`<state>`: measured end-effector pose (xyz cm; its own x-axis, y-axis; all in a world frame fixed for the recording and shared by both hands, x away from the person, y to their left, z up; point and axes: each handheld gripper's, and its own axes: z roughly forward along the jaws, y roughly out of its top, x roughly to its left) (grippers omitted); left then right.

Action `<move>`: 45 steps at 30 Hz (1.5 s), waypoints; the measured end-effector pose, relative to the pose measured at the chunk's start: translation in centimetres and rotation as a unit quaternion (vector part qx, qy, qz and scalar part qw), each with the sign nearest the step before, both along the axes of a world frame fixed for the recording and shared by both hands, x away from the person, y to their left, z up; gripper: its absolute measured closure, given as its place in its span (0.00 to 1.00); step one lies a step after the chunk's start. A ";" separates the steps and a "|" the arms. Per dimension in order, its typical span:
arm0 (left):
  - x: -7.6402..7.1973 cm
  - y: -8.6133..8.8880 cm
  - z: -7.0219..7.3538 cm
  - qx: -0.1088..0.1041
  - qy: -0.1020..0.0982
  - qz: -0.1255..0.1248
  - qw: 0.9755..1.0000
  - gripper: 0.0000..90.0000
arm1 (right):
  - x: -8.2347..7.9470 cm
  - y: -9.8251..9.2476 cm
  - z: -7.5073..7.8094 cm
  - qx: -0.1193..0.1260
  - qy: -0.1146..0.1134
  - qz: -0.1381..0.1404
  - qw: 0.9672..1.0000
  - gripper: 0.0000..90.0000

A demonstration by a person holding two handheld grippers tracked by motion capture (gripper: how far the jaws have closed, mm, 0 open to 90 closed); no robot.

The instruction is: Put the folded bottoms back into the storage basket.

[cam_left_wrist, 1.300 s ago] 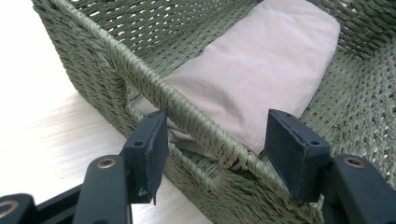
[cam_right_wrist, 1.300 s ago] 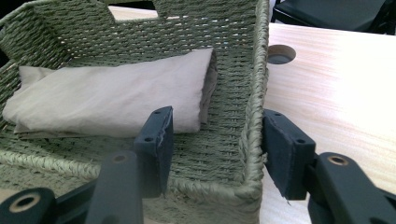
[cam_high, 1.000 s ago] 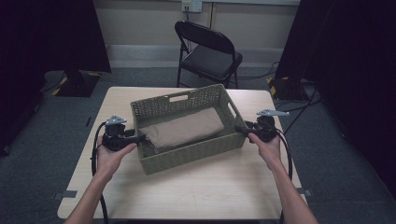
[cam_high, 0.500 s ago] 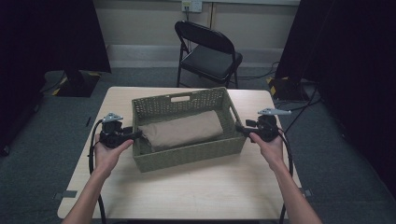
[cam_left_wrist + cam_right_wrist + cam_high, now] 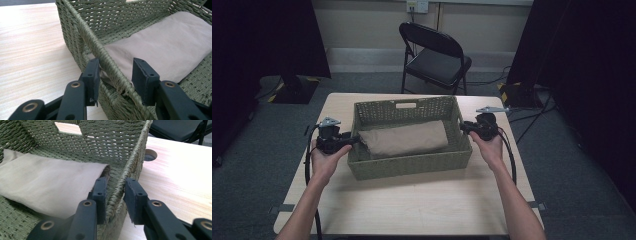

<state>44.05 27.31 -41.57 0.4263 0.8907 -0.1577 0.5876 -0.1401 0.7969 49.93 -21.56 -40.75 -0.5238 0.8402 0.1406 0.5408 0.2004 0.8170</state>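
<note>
Centrally on the table (image 5: 412,200) sat the green woven basket (image 5: 412,165), a folded beige cloth (image 5: 404,137) inside. At its nine o'clock wall, the left gripper (image 5: 353,140) straddled the rim, jaws closing, the outer pad touching the weave and the inner one apart. At three o'clock, the right gripper (image 5: 463,127) had just closed onto the rim, both pads pressing it.

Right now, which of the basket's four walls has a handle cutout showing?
The far wall, on the chair's side: a rectangular slot sits near its top edge. The two end walls straddled by the fingers and the near wall show unbroken weave.
</note>
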 end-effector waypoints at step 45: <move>-1.3 0.8 0.0 -0.029 -0.012 -0.012 0.999 0.74 | -4.9 -0.7 -0.1 0.002 -0.014 0.011 1.000 0.75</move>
